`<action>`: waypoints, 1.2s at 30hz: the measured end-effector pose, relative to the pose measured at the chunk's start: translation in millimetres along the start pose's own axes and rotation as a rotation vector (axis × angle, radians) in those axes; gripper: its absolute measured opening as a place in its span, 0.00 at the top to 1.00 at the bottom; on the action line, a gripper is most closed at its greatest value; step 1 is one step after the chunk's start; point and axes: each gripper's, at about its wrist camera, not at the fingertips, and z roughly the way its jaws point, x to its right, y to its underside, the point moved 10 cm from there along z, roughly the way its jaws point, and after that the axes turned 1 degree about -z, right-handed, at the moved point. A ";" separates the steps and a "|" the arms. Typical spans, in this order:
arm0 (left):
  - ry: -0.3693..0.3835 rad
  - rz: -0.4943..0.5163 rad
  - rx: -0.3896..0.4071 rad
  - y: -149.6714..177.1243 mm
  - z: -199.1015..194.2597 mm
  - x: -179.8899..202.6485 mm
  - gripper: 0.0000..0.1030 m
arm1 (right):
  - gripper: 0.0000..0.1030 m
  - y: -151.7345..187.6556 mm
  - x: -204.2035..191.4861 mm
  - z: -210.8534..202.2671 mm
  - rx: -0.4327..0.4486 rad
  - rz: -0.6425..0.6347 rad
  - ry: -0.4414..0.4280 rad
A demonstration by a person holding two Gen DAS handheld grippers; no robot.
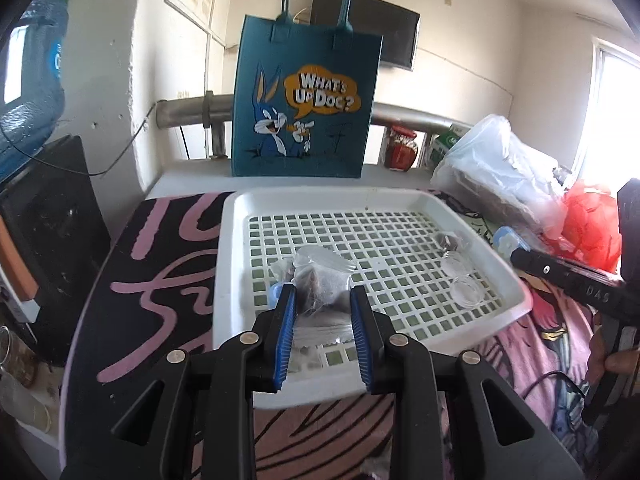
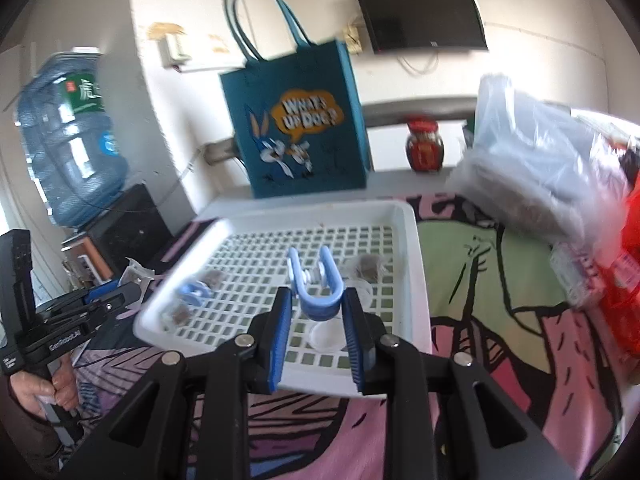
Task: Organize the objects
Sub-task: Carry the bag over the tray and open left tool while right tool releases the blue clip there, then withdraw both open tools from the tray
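In the left wrist view my left gripper (image 1: pixel 323 296) is shut on a clear packet (image 1: pixel 320 278) with dark contents, held over the near part of a white perforated tray (image 1: pixel 236 240). Two small clear cups (image 1: pixel 460 276) sit in the tray's right side. My right gripper (image 2: pixel 318 298) is shut on a blue U-shaped clip (image 2: pixel 316 292) above the same tray (image 2: pixel 418 264). Under it lies a clear cup (image 2: pixel 326 334), with another packet (image 2: pixel 366 268) further back. A second blue clip (image 2: pixel 194 292) lies at the tray's left. The left gripper (image 2: pixel 120 296) shows at the left edge.
A blue cartoon tote bag (image 1: pixel 304 100) stands behind the tray, with a red jar (image 1: pixel 402 148) to its right. Clear and red plastic bags (image 1: pixel 500 172) are heaped on the right. A water bottle (image 2: pixel 68 152) stands at the left. A patterned cloth (image 2: pixel 500 280) covers the table.
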 end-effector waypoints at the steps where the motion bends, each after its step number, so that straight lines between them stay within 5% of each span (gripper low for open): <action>1: -0.002 -0.006 -0.006 2.7 7.3 0.6 0.75 | 0.76 4.4 4.3 9.6 -0.017 0.010 0.007; 5: 0.009 -0.009 -0.043 14.4 23.6 5.1 0.75 | 0.76 28.3 21.2 34.4 -0.089 0.022 0.050; 14: 0.030 -0.007 -0.077 23.6 29.6 11.6 0.72 | 0.75 32.4 28.2 40.9 -0.106 0.016 0.097; 15: 0.044 -0.013 -0.078 23.4 28.5 12.4 0.62 | 0.72 30.6 30.2 39.7 -0.094 0.037 0.085; 17: 0.070 -0.034 -0.070 21.8 22.1 12.7 0.44 | 0.49 28.7 31.0 36.6 -0.082 0.064 0.060; 21: 0.086 -0.012 0.028 10.3 -7.5 14.5 0.24 | 0.47 18.1 20.0 6.1 0.016 0.072 -0.001; 27: 0.094 0.020 0.025 23.7 -39.1 19.7 0.21 | 0.38 18.9 -17.7 -31.2 0.099 0.028 -0.115; 36: 0.105 0.191 -0.076 72.8 -46.9 53.5 0.21 | 0.38 62.4 -62.0 -10.9 -0.076 -0.144 -0.135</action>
